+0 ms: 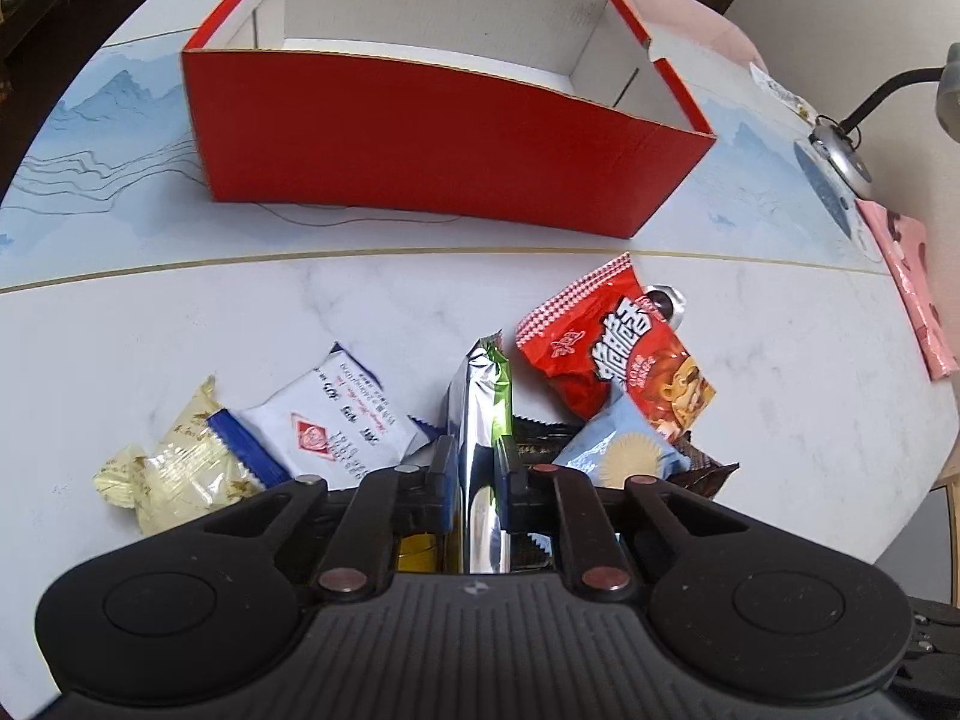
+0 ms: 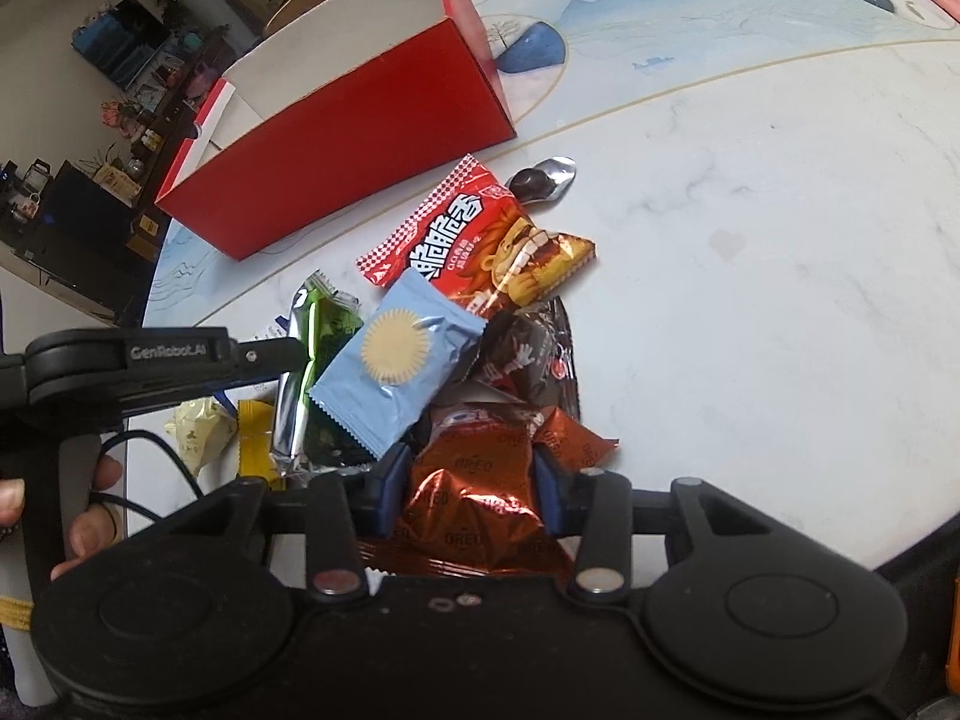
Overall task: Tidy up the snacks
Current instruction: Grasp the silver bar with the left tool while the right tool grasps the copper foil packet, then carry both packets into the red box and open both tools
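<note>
Clamped between the jaws of the left gripper (image 1: 474,468) is a silver and green packet (image 1: 480,420), its lower end hidden behind the gripper body. An orange Oreo packet (image 2: 474,498) is gripped by the right gripper (image 2: 471,489), whose jaws are pressed against its sides; its bottom is cut off by the housing. Just beyond, a pale blue biscuit packet (image 2: 396,366) is seen lying over a dark wrapper (image 2: 528,360), which is largely covered. A red snack bag (image 2: 480,240) lies further on the desk (image 2: 750,270). Farthest stands the red box (image 1: 444,138), open, its floor mostly hidden.
</note>
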The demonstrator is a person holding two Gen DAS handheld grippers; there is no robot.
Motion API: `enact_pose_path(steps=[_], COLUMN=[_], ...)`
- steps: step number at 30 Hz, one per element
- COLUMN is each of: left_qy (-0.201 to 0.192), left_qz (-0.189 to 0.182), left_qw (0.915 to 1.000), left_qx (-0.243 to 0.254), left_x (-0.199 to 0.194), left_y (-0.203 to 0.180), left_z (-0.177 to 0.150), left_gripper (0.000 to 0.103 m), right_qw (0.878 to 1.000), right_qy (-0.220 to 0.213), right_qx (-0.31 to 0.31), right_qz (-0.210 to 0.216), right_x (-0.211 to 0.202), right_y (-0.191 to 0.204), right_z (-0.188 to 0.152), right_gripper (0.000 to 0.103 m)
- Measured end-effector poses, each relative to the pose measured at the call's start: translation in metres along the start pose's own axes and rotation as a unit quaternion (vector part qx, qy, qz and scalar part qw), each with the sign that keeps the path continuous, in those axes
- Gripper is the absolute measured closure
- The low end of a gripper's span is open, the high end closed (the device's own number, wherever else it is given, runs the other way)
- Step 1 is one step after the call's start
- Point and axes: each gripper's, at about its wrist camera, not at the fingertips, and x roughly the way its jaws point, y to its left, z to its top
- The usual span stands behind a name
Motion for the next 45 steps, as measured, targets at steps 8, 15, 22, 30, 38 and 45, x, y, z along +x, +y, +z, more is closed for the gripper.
enact_pose_path(steps=[8,15,22,30,38,45], left_qy=[0.021,0.047,0.069,0.068,0.047,0.019], left_qz=[0.029,0.018,0.002,-0.032,-0.044,-0.059], left_qw=[0.9989,0.9986,0.9974,0.9949,0.9933,0.9915], left_qx=[0.030,0.015,-0.021,-0.066,-0.096,-0.114], left_x=[0.007,0.020,0.034,0.033,0.021,-0.005], left_y=[-0.016,-0.004,0.001,0.013,0.025,0.034], left_z=[0.007,0.007,0.008,0.002,-0.005,-0.008], left_gripper=[0.068,0.041,0.041,0.058,0.062,0.063], right_qw=[1.000,1.000,1.000,1.000,1.000,0.998], right_qy=[-0.004,-0.007,-0.004,-0.006,-0.021,-0.065], right_qx=[0.000,0.011,0.013,0.017,0.015,-0.023], right_qz=[0.000,0.006,0.006,0.005,0.000,-0.014], right_x=[-0.002,-0.004,-0.003,-0.005,-0.015,-0.040], right_y=[0.001,-0.004,-0.006,-0.010,-0.012,0.002], right_z=[-0.006,-0.007,-0.008,-0.006,-0.003,0.005], right_gripper=[0.061,0.061,0.061,0.061,0.061,0.061])
